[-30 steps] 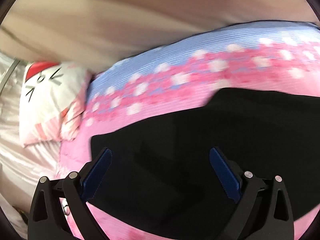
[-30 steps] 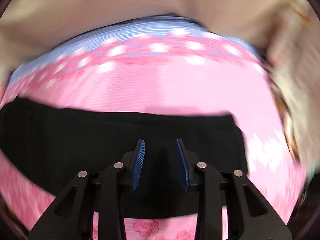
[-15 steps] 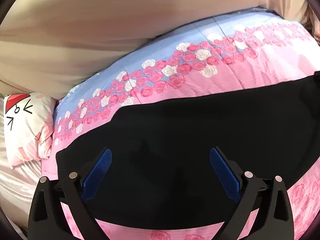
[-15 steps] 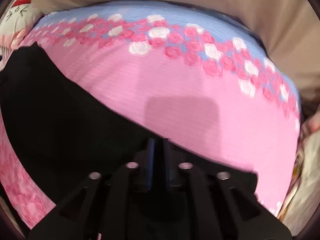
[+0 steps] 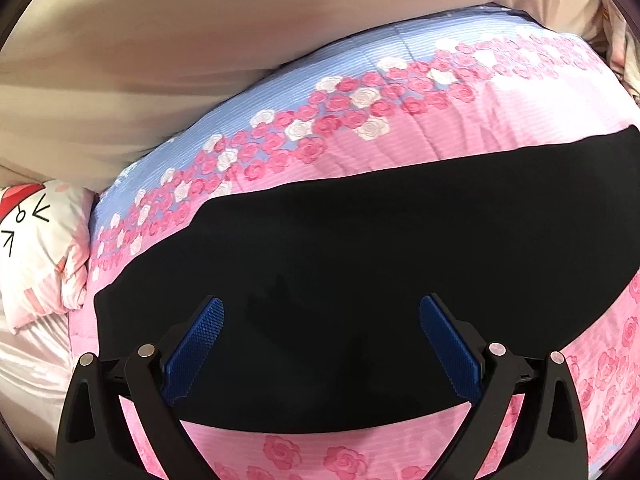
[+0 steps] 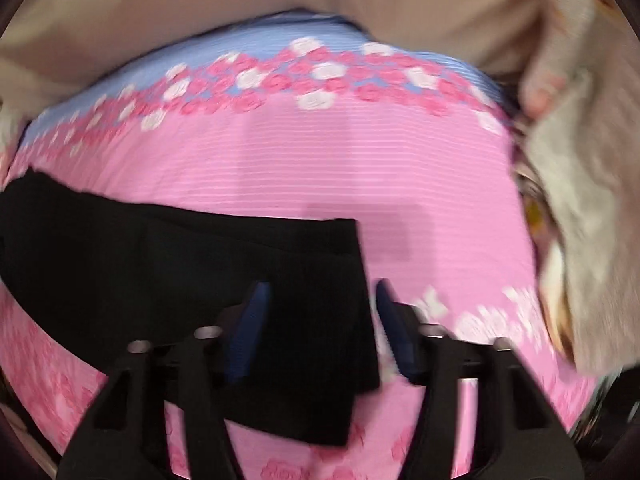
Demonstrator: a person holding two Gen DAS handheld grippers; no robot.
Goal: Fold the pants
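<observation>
**Both grippers spread over the black pants**

Here the left gripper [image 5: 322,312] points forward and down over the pants [image 5: 360,280], its blue pads [image 5: 196,344] set wide apart with nothing between them. Whether the fingertips touch the cloth cannot be told; the dark fabric fills the whole gap. The pants lie flat as a long black band across the bedspread [image 5: 420,140], running from lower left to the right edge of the left wrist view. Beyond them the bedspread shows a row of pink and white roses, then a blue strip. A pillow [image 5: 36,248] with a cartoon face lies at the left, just beside the bedspread's edge.

The right gripper [image 6: 322,300] is also parted, less widely, and holds nothing. It sits over the right end of the pants [image 6: 180,272]: the left pad is over the black cloth, the right pad [image 6: 394,328] over pink bedspread [image 6: 320,160] just past the pants' end edge. This view is blurred. Layered edges show at that end.
</observation>
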